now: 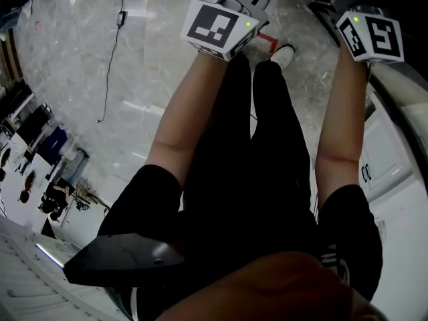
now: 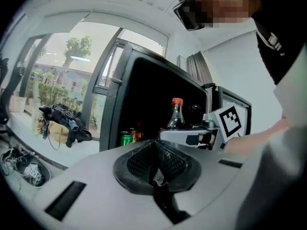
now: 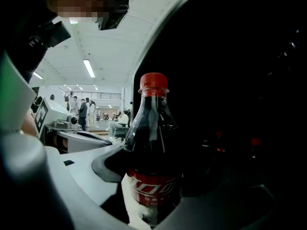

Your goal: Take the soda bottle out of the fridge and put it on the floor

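Dark plastic soda bottle with red cap (image 3: 151, 143) is clamped upright by right gripper (image 3: 153, 193), frame centre | left gripper (image 2: 156, 175) is held closed, empty | open black fridge (image 2: 144, 97) is seen upper centre

- Soda bottle (image 3: 151, 143): red label band with white flowing script. Only part of it faces the right gripper view, and it cannot be made out as a word.
- Left marker cube (image 1: 217, 27): black-and-white square code pattern on a white face.
- Right marker cube (image 1: 370, 37): same kind of square code pattern, also seen in the left gripper view.
- White panel (image 1: 384, 179) at right of the head view: two small dark rounded marks, too blurred to read.
- Black shirt (image 2: 283, 47): white print near the chest, not legible.
- Green can (image 2: 125, 138) inside the fridge (image 2: 144, 95): print too small to read.
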The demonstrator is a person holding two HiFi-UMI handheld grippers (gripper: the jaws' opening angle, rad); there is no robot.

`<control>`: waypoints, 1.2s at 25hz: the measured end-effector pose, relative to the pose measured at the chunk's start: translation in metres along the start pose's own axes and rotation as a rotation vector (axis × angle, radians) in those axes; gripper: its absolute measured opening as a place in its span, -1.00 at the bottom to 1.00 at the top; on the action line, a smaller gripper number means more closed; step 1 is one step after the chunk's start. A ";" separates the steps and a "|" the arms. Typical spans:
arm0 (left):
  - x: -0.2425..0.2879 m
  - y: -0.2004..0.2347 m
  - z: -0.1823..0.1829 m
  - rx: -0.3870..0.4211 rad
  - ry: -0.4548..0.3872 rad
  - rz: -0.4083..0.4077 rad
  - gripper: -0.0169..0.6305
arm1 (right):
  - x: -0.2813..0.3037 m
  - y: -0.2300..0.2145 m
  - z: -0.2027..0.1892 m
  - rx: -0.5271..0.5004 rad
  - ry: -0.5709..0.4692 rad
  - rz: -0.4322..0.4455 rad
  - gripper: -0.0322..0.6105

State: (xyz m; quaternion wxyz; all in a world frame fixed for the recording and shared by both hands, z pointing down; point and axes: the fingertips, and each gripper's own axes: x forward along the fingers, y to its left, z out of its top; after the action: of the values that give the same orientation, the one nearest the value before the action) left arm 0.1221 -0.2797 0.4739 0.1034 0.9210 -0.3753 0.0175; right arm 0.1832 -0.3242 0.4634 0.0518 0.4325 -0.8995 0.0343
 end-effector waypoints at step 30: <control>-0.179 0.148 -0.389 -0.257 0.281 0.226 -0.94 | 0.076 0.234 -0.475 0.096 0.392 0.171 0.09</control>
State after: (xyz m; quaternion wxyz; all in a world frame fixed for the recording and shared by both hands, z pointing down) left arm -0.0911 -0.1803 0.8609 0.2686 0.8408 -0.4570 0.1094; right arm -0.0166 -0.1871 0.9399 0.2020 0.3418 -0.9029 0.1649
